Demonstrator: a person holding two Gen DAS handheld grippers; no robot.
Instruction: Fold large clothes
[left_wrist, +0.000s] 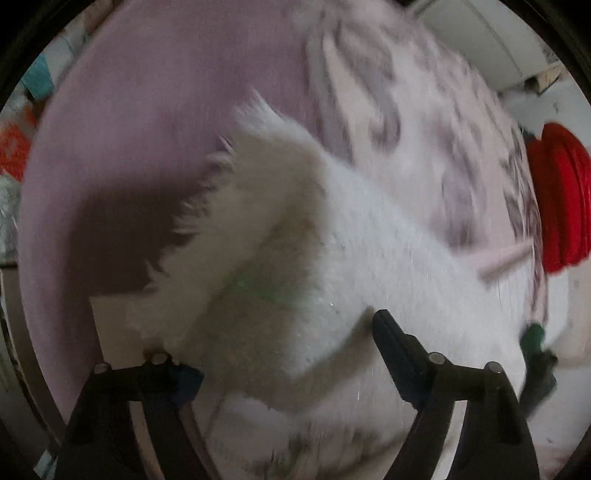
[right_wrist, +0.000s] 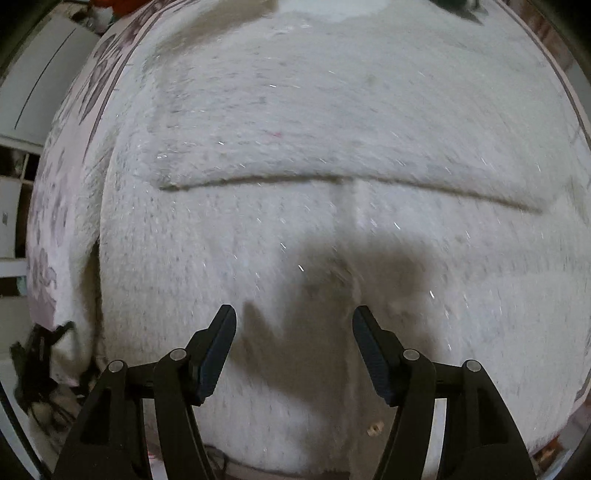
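Note:
A large white fluffy garment (right_wrist: 314, 140) lies spread flat on a pink bed cover (left_wrist: 155, 92), with a fold edge running across its middle. My right gripper (right_wrist: 293, 332) hovers open just above the garment, jaws wide apart, nothing between them. In the left wrist view a fringed part of the white garment (left_wrist: 280, 221) hangs raised and draped between and over my left gripper (left_wrist: 280, 343). Its jaws stand wide apart; the left finger is partly hidden by the fabric. The image is motion-blurred.
The bed cover has a grey floral pattern (left_wrist: 424, 122) on its right part. A red round object (left_wrist: 561, 199) sits beyond the bed's right edge. White furniture (right_wrist: 40, 85) stands at the left of the right wrist view. Dark cables (right_wrist: 37, 369) lie by the bed's edge.

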